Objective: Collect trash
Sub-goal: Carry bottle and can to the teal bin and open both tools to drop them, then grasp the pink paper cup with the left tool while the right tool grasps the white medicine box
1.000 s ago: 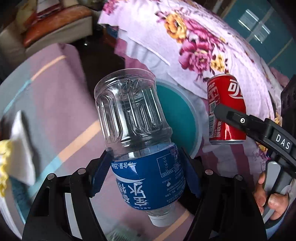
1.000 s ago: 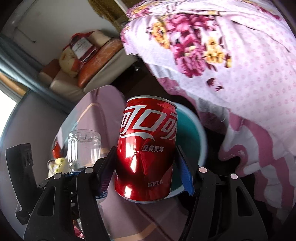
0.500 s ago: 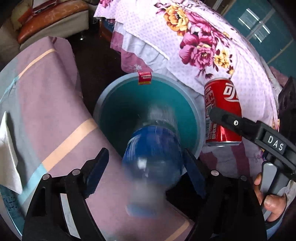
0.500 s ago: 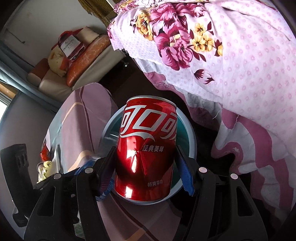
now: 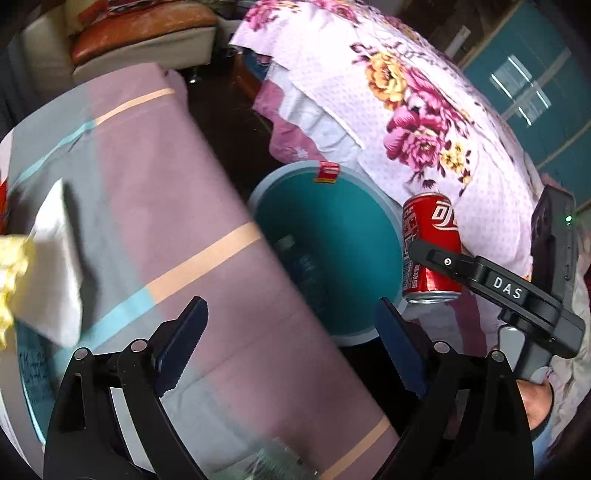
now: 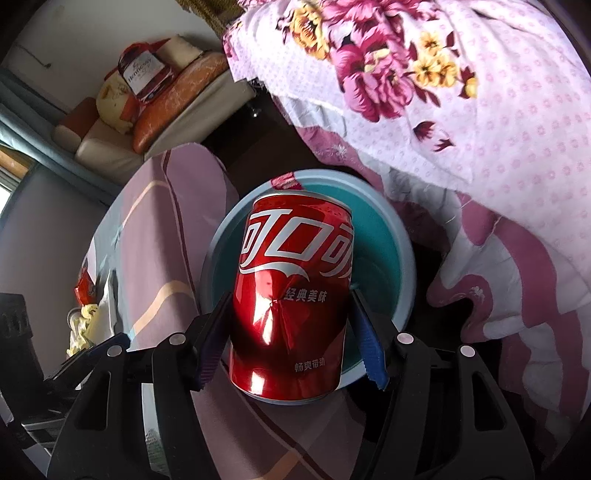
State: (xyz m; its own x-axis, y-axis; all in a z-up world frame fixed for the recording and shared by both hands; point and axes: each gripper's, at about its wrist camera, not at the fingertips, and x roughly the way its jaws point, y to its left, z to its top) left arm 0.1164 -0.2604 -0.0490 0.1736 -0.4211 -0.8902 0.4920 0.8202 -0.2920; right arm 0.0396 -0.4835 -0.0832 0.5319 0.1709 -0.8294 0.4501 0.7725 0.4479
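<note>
1. Floral bedding (image 5: 424,122) in pink and white filled the right side of both wrist views, with a cream and orange sofa (image 5: 140,29) at the back of the room.
2. Striped cloth (image 5: 155,206) in mauve, grey, peach and light blue covered the surface on the left.
3. Between the cloth and the bedding stood a teal bin (image 5: 343,229) with a pale rim and a small red label on its far edge.
4. Inside the bin lay a plastic bottle (image 5: 306,266), dim and blurred against the teal wall.
5. The left gripper (image 5: 291,350) hung above the cloth's edge beside the bin, its jaws opening wide with nothing between them.
6. The right gripper (image 6: 291,339) was clamped on a dented red cola can (image 6: 291,299), held upright over the bin's mouth.
7. A white tissue (image 5: 55,266) lay on the cloth at the far left, beside a yellow crumpled thing (image 5: 11,273).
</note>
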